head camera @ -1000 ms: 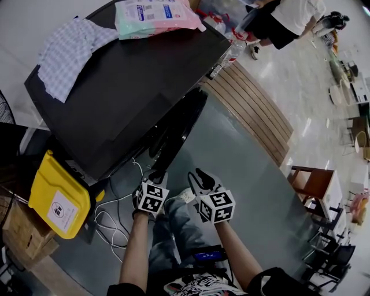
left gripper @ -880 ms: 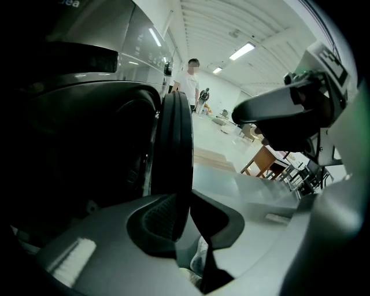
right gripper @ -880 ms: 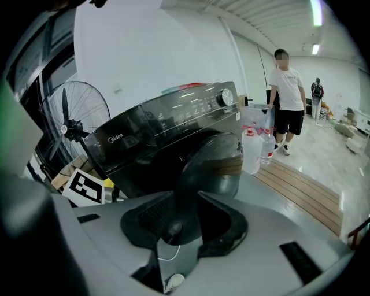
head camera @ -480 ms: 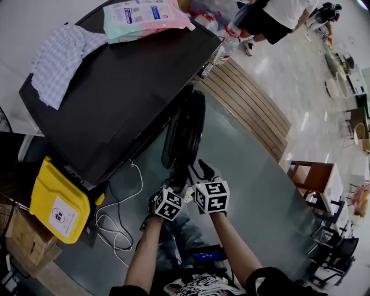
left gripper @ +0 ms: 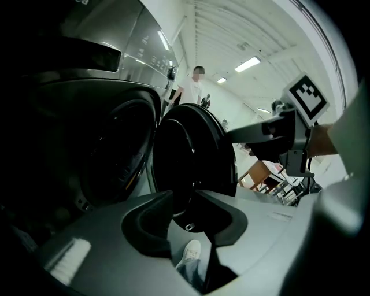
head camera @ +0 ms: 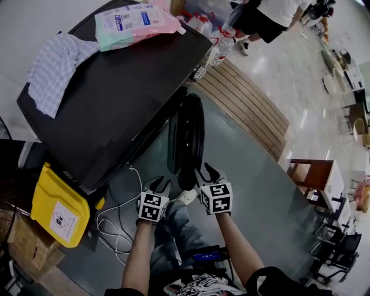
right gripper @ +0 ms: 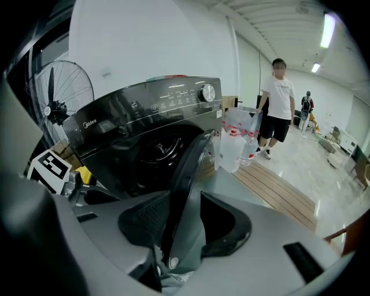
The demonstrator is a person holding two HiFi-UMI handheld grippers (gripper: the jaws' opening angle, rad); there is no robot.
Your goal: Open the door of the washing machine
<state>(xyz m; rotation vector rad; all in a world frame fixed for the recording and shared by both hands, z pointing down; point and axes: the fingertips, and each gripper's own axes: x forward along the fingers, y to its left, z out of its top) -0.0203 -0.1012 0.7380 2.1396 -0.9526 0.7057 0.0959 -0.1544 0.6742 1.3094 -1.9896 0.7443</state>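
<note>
The dark washing machine (head camera: pixel 110 98) stands at the left, and its round door (head camera: pixel 188 139) is swung well out from the front. My right gripper (head camera: pixel 203 171) is at the door's lower rim. In the right gripper view the door's edge (right gripper: pixel 184 173) stands between its wide-open jaws (right gripper: pixel 185 208), with a gap on the right side. My left gripper (head camera: pixel 160 184) hangs just left of the door, apart from it. Its jaws (left gripper: pixel 184 199) are opening with nothing between them; beyond them I see the door (left gripper: pixel 193 167) and the drum opening (left gripper: pixel 115 156).
A yellow container (head camera: pixel 58 208) and white cables (head camera: pixel 113 219) lie left of my arms. A checked cloth (head camera: pixel 58 55) and a pink package (head camera: pixel 136 20) lie on the machine. Water bottles (head camera: pixel 222 49), wooden decking (head camera: pixel 248 104), a standing person (head camera: pixel 272 17) and a wooden chair (head camera: pixel 312 179) are to the right.
The door has swung from nearly closed against the machine to standing well out. My left gripper went right to the door, then drew back left. The right gripper stayed by the door's rim.
</note>
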